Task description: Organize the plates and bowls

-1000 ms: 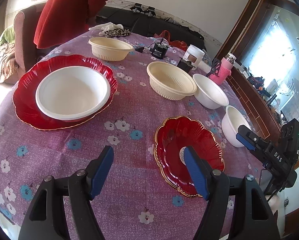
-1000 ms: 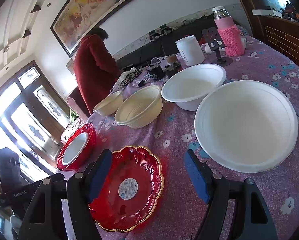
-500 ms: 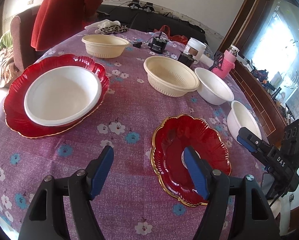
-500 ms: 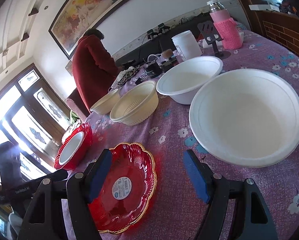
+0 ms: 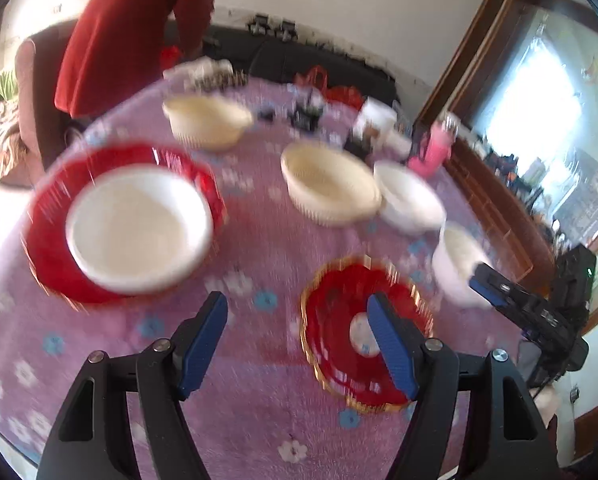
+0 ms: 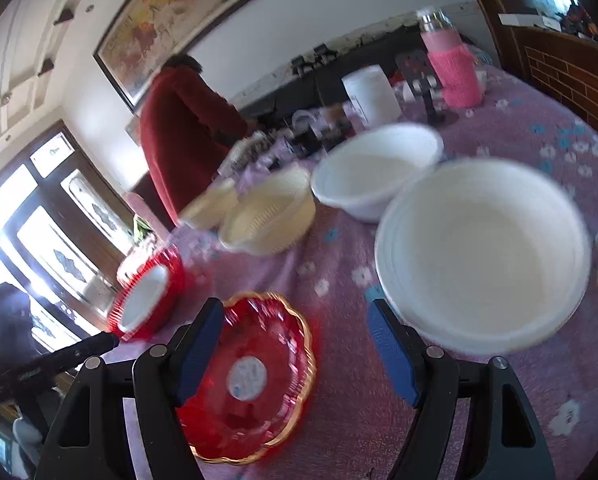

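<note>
I am holding the left gripper point(image 5: 297, 322) tilted down over the purple flowered tablecloth point(image 5: 259, 412), its blue fingers point(image 5: 203, 344) spread apart with nothing between them. Just beyond its right finger the small red plate point(image 5: 339, 364) is lying flat. The big red plate point(image 5: 51, 256) is carrying a white bowl point(image 5: 139, 228) at the left. I am aiming the right gripper point(image 6: 295, 346) at a shallower slant, jaws gaping and empty, with a large white bowl point(image 6: 483, 252) sitting near its right finger. Both views are blurring.
</note>
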{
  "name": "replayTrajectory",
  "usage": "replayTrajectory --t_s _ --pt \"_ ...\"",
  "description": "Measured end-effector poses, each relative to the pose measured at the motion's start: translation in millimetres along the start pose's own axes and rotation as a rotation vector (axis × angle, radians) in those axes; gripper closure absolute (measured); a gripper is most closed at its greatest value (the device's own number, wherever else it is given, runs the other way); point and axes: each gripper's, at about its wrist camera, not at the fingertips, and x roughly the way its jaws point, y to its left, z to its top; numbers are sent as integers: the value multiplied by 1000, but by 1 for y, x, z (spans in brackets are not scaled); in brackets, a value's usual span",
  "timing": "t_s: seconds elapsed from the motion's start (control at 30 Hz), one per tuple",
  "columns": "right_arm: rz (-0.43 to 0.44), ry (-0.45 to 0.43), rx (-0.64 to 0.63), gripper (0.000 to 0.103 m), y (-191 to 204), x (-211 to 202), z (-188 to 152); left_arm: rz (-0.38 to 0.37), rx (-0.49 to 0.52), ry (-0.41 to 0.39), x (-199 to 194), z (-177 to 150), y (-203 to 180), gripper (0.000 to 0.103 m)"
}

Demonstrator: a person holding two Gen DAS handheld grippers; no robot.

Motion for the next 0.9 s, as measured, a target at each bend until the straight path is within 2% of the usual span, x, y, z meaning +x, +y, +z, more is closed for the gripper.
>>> replayTrajectory --t_s 0.07,0.1,0.17,0.27,0.37,0.47,0.53,0.57,0.6,0.73,0.9 --pt "13 -46 -5 24 9 -14 28 8 -7 -37 -11 24 2 29" --pt "10 -63 -7 23 13 -17 40 17 -12 -51 -15 37 2 21" --pt "17 -69 4 16 20 -14 65 38 -15 -69 -14 60 -2 15" --pt "60 -1 52 14 23 16 83 24 -12 -61 0 86 -10 15" --pt "62 98 103 16 26 63 81 -17 -11 -22 33 108 -15 15" --pt "52 176 145 31 27 107 72 -27 -26 59 84 126 -15 16" --pt "30 196 175 34 24 129 65 -31 -48 113 113 133 -11 27" --pt "18 199 182 34 23 136 63 -21 -60 145 129 136 -7 39" --pt "-2 201 184 34 22 143 63 -15 -69 171 142 138 -5 44" --pt "-47 218 205 34 13 164 63 26 -122 224 183 140 9 44" --pt "-92 225 204 34 10 181 71 16 -184 294 224 140 18 45"
